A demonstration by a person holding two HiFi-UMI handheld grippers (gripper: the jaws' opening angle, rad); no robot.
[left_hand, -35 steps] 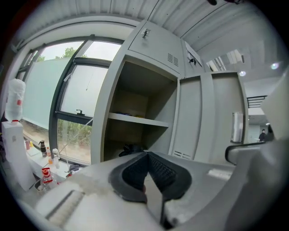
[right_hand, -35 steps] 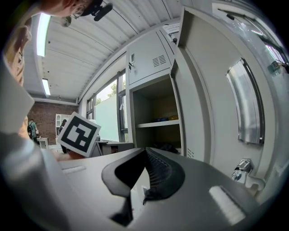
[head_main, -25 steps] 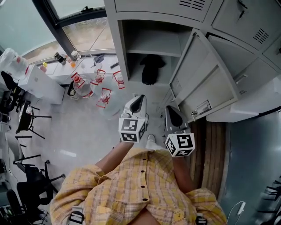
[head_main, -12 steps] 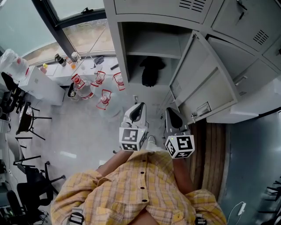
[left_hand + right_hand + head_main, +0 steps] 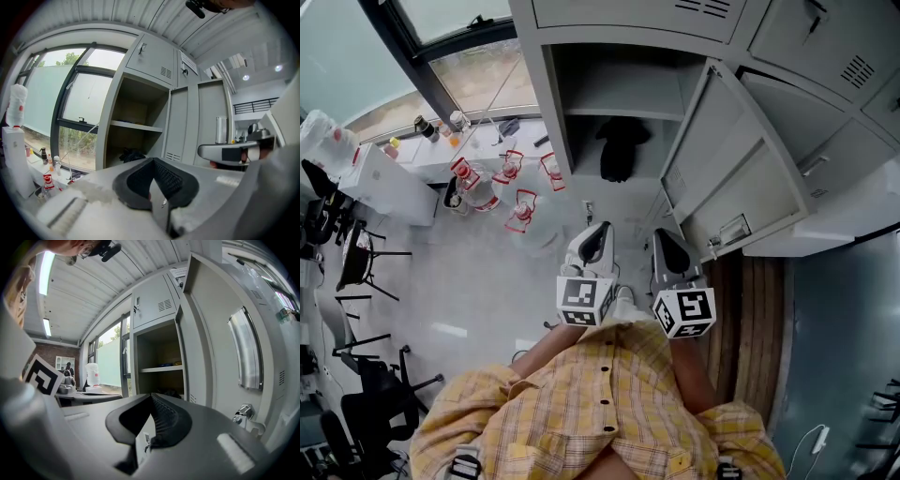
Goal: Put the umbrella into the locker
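The black folded umbrella (image 5: 619, 150) lies on the floor of the open grey locker (image 5: 555, 103), under its shelf. It also shows as a dark bundle (image 5: 131, 155) in the left gripper view. The locker door (image 5: 733, 173) stands swung open to the right. My left gripper (image 5: 598, 231) and right gripper (image 5: 667, 238) hang side by side in front of the person's checked shirt, well short of the locker, both pointing toward it. Each is shut with nothing between its pads (image 5: 161, 176) (image 5: 159, 416).
Several water jugs with red handles (image 5: 514, 183) stand on the floor left of the locker, beside a white cabinet (image 5: 384, 183). Black chairs (image 5: 358, 262) line the far left. More closed lockers (image 5: 825, 56) run to the right.
The head view has shifted a little; both grippers stay shut and almost where they were. The umbrella has not moved.
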